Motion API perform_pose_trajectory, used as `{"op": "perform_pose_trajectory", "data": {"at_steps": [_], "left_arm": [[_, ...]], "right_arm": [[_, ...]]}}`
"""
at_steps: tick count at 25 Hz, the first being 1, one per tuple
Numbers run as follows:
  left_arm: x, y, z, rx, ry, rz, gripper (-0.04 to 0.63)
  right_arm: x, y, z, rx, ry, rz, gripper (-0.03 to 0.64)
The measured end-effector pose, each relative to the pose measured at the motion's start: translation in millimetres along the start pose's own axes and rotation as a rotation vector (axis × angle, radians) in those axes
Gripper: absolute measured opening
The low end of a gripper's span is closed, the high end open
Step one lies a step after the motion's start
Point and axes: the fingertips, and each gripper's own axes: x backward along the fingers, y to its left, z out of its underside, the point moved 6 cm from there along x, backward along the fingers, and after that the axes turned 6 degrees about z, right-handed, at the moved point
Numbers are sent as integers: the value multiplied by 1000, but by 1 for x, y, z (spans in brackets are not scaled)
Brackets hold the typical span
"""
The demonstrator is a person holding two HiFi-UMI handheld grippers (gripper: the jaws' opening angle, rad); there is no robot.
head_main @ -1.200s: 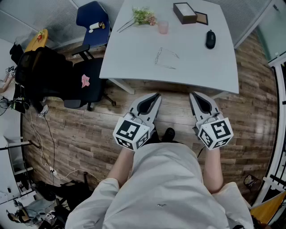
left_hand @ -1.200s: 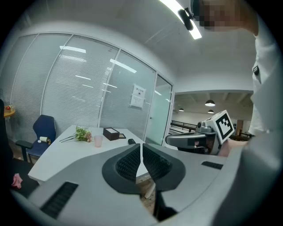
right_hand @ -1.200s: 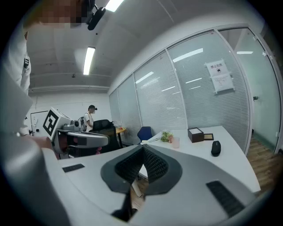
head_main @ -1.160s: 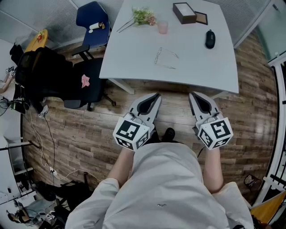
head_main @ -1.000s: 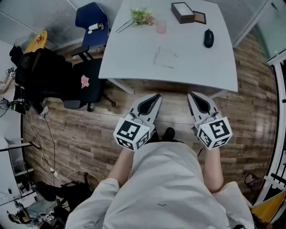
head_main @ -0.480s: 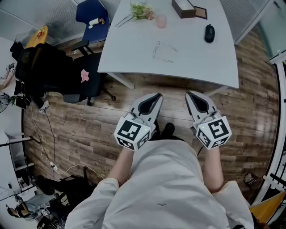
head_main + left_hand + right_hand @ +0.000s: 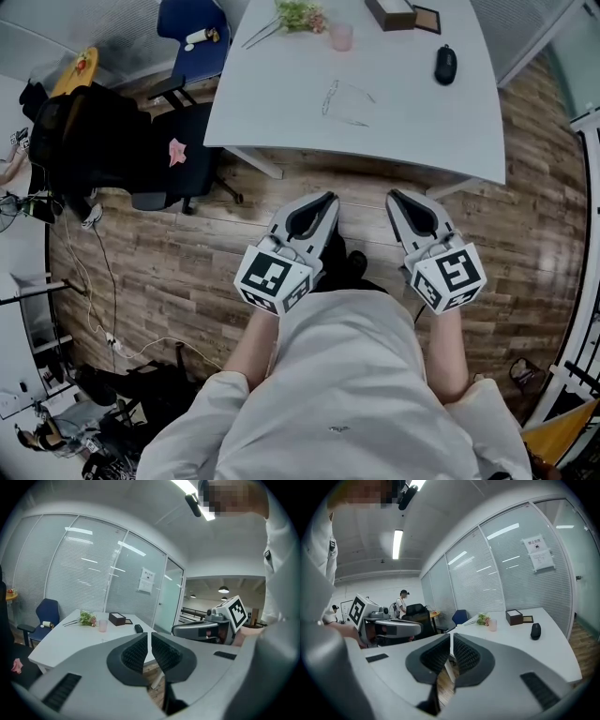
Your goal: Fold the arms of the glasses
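The thin-framed glasses (image 7: 345, 101) lie with arms spread near the middle of the white table (image 7: 281, 112). Both grippers hang in front of the person's body over the wooden floor, short of the table's near edge and well apart from the glasses. My left gripper (image 7: 328, 197) points at the table, its jaws a narrow slit apart with nothing between them (image 7: 146, 634). My right gripper (image 7: 394, 195) stands beside it; its jaws have just been opening and also show a thin empty gap (image 7: 451, 635).
On the far part of the table are a black mouse (image 7: 445, 64), a pink cup (image 7: 342, 36), a bunch of flowers (image 7: 298, 14) and a brown box (image 7: 389, 11). A blue chair (image 7: 192, 37) and a black office chair with a dark jacket (image 7: 112, 141) stand left of the table.
In the head view the table and glasses have slid slightly upward. Both grippers stay at about the same place in front of the body.
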Motion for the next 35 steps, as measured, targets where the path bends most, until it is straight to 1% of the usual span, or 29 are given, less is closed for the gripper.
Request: {"op": "perform_pose_trajectory", "data": {"at_steps": [6, 7, 9, 11, 16, 22, 35], "left_arm": [[-13, 19, -3, -4, 17, 5, 31], [-14, 24, -3, -1, 18, 3, 38], [-16, 35, -3, 9, 28, -3, 86], [-19, 48, -4, 18, 37, -8, 99], [-31, 82, -9, 40, 38, -20, 101], [-55, 123, -20, 42, 44, -9, 103], [-96, 194, -36, 48, 73, 55, 103]], "right_arm": [[-18, -10, -7, 2, 11, -5, 55], [-23, -11, -8, 0, 14, -4, 65], [-33, -15, -10, -7, 19, 1, 84], [-45, -18, -13, -10, 24, 0, 88], [-74, -26, -22, -7, 39, -7, 104], [-108, -46, -36, 0, 52, 11, 115], [-165, -75, -60, -21, 70, 104, 114]]}}
